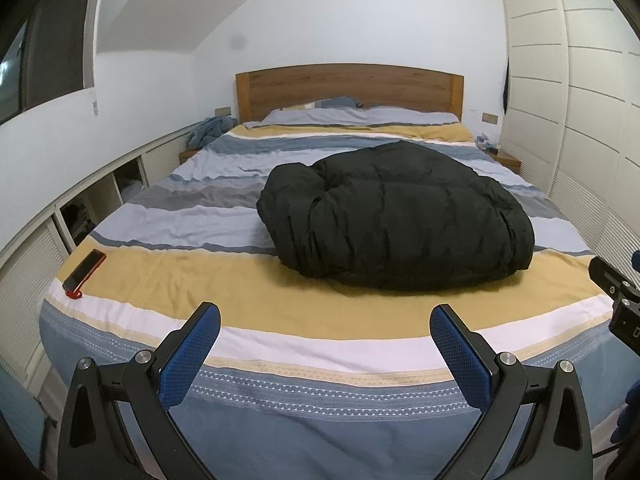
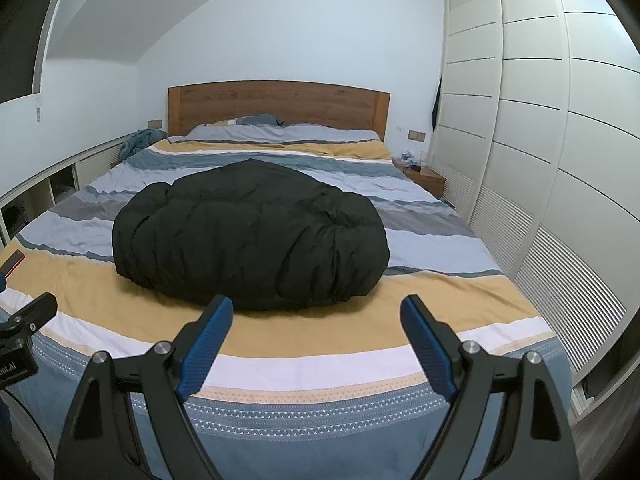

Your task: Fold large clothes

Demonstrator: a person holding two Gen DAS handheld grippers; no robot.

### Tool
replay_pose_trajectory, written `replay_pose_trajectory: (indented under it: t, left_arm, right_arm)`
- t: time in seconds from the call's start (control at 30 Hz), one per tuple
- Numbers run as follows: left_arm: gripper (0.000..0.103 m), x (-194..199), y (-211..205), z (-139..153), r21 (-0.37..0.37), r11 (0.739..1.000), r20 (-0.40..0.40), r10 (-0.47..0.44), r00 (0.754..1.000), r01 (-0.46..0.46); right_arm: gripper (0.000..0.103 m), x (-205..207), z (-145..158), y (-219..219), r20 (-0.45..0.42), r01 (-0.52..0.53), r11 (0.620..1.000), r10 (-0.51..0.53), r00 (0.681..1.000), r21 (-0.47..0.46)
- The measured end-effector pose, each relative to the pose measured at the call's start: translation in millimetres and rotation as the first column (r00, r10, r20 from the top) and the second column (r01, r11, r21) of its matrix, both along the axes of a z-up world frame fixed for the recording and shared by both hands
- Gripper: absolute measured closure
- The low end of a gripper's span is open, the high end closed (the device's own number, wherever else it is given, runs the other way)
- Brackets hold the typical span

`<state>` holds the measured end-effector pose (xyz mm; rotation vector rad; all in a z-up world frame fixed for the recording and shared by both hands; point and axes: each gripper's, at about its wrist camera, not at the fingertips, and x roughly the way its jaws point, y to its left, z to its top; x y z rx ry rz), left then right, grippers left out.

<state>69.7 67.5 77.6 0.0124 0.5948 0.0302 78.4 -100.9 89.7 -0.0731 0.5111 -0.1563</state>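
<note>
A black puffy jacket (image 1: 396, 216) lies in a rounded, folded bundle on the striped bed (image 1: 200, 280), nearer the foot. It also shows in the right wrist view (image 2: 252, 236). My left gripper (image 1: 325, 320) is open and empty, held above the foot of the bed, short of the jacket and to its left. My right gripper (image 2: 317, 312) is open and empty, just short of the jacket's near edge. Part of the right gripper's body (image 1: 618, 300) shows at the right edge of the left wrist view.
A red and black phone-like object (image 1: 84, 268) lies on the bed's near left corner. A wooden headboard (image 1: 348, 88) and pillows (image 1: 360, 114) are at the far end. A white wardrobe (image 2: 540, 140) runs along the right. Low shelving (image 1: 80, 208) runs along the left. A nightstand (image 2: 426, 178) stands at the far right.
</note>
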Motion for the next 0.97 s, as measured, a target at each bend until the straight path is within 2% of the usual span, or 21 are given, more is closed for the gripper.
replay_pose_trajectory:
  t: [0.97]
  left_arm:
    - [0.0, 5.5, 25.4, -3.0, -0.004, 0.999, -0.013, 0.052, 0.999, -0.052]
  right_arm:
    - [0.017, -1.8, -3.8, -21.6, -0.015, 0.049, 0.998, -0.048, 0.999, 0.031]
